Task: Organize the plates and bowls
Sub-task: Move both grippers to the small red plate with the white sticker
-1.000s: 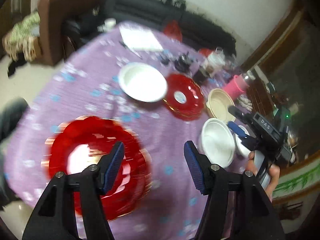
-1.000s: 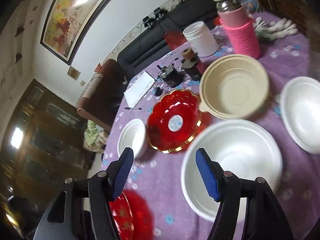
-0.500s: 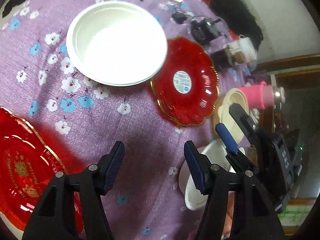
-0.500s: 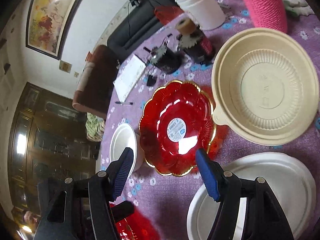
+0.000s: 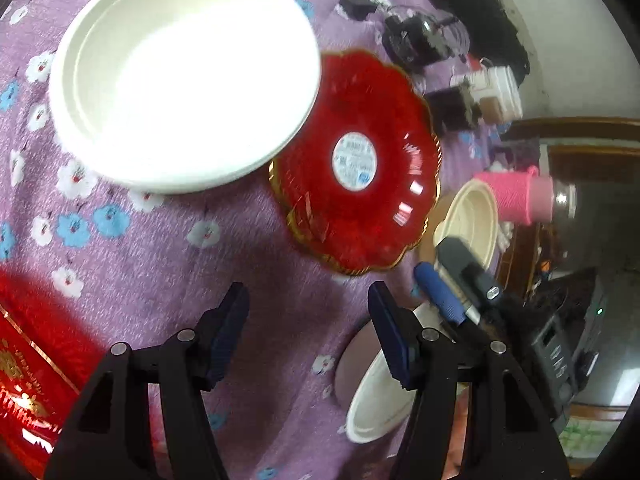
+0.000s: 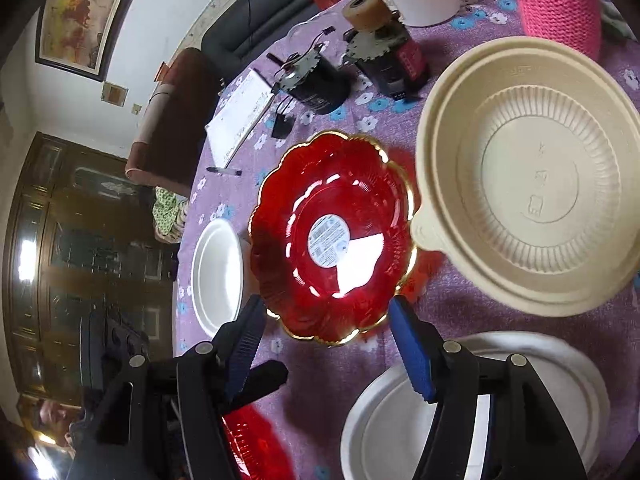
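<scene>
The scalloped red plate (image 6: 334, 236) lies flat on the tabletop (image 6: 440, 312), straight ahead of the right hand-held gripper (image 6: 328, 344). Its near rim sits just beyond the wide-open, empty jaws. From the left hand-held gripper (image 5: 308, 332), also spread wide and holding nothing, the same plate (image 5: 356, 168) lies ahead and off to the right, farther away. By my judgement the right hand is nearer. The plate is round, so no long axis matters.

Left of the left gripper (image 5: 308, 320), a large red plate (image 5: 24, 364) runs off the frame edge. Under the right gripper (image 6: 328, 332), a white bowl (image 6: 384, 432) is partly covered, and the sticker (image 6: 329, 241) ahead probably carries print too small to read.
</scene>
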`<state>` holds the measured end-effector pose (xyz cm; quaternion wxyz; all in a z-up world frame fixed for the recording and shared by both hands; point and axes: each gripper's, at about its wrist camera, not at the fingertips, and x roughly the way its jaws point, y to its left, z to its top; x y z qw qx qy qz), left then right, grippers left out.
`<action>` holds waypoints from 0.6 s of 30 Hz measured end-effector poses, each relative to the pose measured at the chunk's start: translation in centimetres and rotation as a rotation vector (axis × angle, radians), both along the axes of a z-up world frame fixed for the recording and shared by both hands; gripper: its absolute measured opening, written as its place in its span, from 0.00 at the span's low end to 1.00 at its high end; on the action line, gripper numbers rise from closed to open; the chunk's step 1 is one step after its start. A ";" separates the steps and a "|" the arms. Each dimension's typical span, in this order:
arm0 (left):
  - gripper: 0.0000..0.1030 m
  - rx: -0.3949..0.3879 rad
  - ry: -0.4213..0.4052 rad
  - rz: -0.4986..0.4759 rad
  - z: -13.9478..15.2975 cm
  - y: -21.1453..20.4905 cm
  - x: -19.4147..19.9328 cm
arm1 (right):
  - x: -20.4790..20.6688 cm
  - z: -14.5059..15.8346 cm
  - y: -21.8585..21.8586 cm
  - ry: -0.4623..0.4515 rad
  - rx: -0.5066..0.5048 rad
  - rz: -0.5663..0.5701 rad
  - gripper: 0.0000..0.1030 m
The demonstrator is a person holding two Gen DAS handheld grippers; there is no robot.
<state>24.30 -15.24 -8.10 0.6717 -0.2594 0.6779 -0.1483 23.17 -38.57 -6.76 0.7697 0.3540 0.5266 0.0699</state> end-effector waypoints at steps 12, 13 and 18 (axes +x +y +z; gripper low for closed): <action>0.59 0.045 0.054 0.049 -1.8 -0.3 2.7 | 2.2 -1.4 -0.9 0.102 -0.038 -0.009 0.62; 0.59 0.050 0.048 0.048 -1.8 -0.3 3.1 | 2.5 -1.7 -0.8 0.111 -0.045 -0.004 0.62; 0.59 0.057 0.047 0.037 -1.9 -0.6 4.2 | 3.4 -2.2 -0.9 0.128 -0.048 -0.022 0.62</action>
